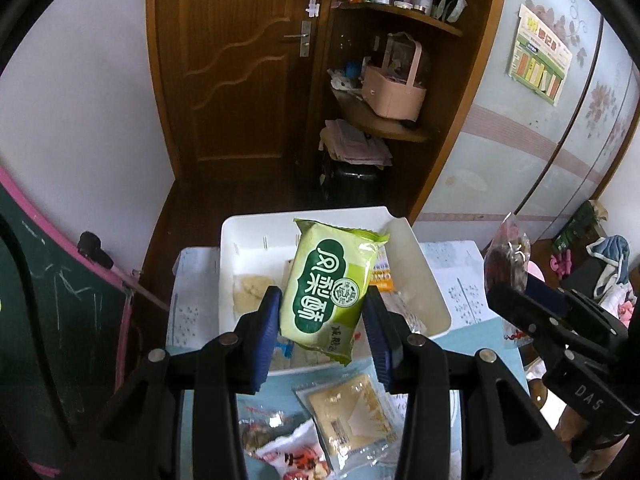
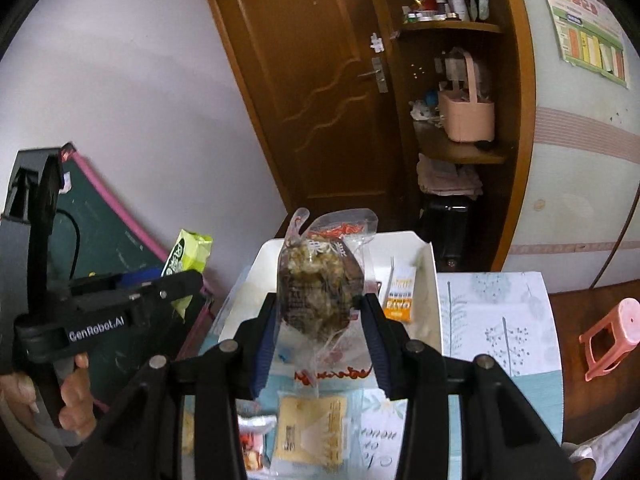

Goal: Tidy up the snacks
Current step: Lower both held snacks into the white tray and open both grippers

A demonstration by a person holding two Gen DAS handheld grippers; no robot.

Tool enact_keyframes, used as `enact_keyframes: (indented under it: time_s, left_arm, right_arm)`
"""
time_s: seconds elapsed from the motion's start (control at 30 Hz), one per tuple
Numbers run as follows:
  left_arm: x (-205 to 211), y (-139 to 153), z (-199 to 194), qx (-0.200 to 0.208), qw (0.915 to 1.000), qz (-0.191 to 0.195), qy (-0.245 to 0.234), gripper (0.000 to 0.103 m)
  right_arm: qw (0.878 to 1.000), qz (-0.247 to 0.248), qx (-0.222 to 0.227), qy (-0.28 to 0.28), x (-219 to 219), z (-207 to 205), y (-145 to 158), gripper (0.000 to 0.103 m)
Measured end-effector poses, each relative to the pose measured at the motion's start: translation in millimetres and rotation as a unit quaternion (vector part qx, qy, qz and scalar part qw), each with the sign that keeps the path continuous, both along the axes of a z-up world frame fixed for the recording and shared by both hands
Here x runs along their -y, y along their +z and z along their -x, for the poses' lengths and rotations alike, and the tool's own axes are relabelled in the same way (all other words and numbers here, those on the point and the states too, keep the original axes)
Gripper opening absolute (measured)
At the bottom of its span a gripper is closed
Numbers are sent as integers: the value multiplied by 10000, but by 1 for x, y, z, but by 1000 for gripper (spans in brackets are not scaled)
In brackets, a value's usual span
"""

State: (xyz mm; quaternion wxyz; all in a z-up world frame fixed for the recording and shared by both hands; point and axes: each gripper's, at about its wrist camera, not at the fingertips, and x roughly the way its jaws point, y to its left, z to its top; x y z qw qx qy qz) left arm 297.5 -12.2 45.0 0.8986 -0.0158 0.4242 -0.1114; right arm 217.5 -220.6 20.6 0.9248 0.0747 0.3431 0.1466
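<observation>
Light: dim, diffuse indoor | Colour: muted, contrast low | Glare: small highlights on green snack packet | Distortion: strong fisheye bending at edges | Corners: black vignette | Focus: slightly soft throughout

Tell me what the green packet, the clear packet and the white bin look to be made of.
Green packet: glossy printed plastic film, judging by the sheen and the crimped, serrated end seals.
Clear packet: thin transparent film, probably plastic; the brownish snack shows through and the film crinkles.
White bin: apparently rigid moulded plastic, smooth and matte, with thin walls and rounded corners.
</observation>
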Motion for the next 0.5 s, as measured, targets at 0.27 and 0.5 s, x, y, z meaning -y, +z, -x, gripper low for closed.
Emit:
enact_keyframes:
  time_s: [0.27, 0.5]
  left_arm:
    - [6, -7, -31, -71, 9999, -67, 26, 40]
    - [11, -18, -57, -155, 9997, -134, 109, 40]
  right_arm:
    - [9999, -38, 77, -134, -3, -34, 7, 41]
    - [9997, 0, 83, -221, -11, -62, 8, 42]
